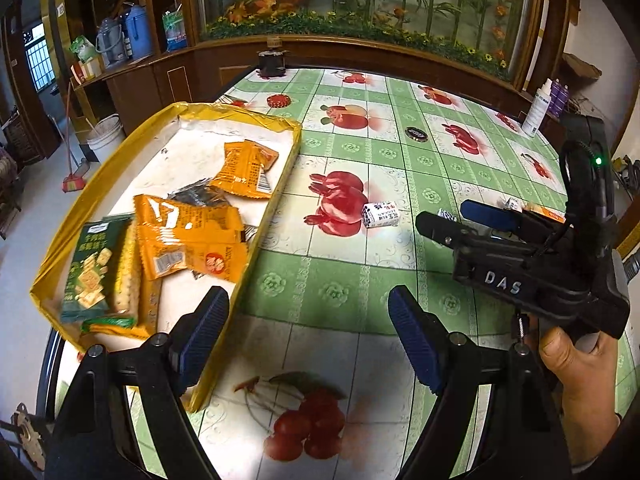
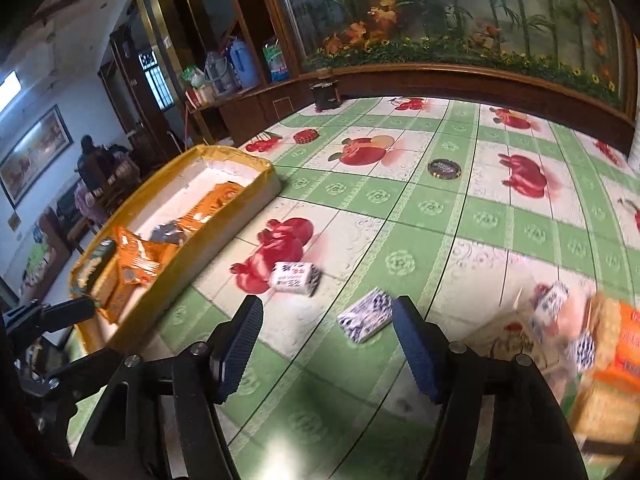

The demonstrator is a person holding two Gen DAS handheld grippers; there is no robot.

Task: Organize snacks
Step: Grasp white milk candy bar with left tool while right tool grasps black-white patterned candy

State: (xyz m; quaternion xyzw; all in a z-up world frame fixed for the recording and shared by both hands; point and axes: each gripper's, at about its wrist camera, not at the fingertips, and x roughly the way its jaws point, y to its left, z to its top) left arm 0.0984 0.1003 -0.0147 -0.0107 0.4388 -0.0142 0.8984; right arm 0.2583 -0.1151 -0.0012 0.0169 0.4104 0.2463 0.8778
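Note:
A yellow-rimmed tray [image 1: 262, 222] [image 2: 240, 220] on the table's left holds orange snack packets [image 1: 192, 240] [image 2: 138, 260], a green cracker pack [image 1: 92, 272] and a dark packet. My left gripper [image 1: 308, 340] is open and empty, above the tray's near right corner. My right gripper [image 2: 326, 344] [image 1: 460, 220] is open and empty, low over the table. A small white-and-black candy pack [image 2: 366, 314] lies just ahead between its fingers. Another one [image 1: 380, 215] [image 2: 295, 277] lies beside the tray. More snacks [image 2: 600, 336] pile at the right, blurred.
The table has a green-and-white fruit-print cloth [image 1: 360, 280]. A round dark lid [image 1: 416, 134] [image 2: 444, 169], a red lid [image 1: 278, 101] and a dark pot [image 1: 272, 62] sit farther back. Bottles [image 1: 540, 108] stand at the far right edge. A wooden cabinet runs behind.

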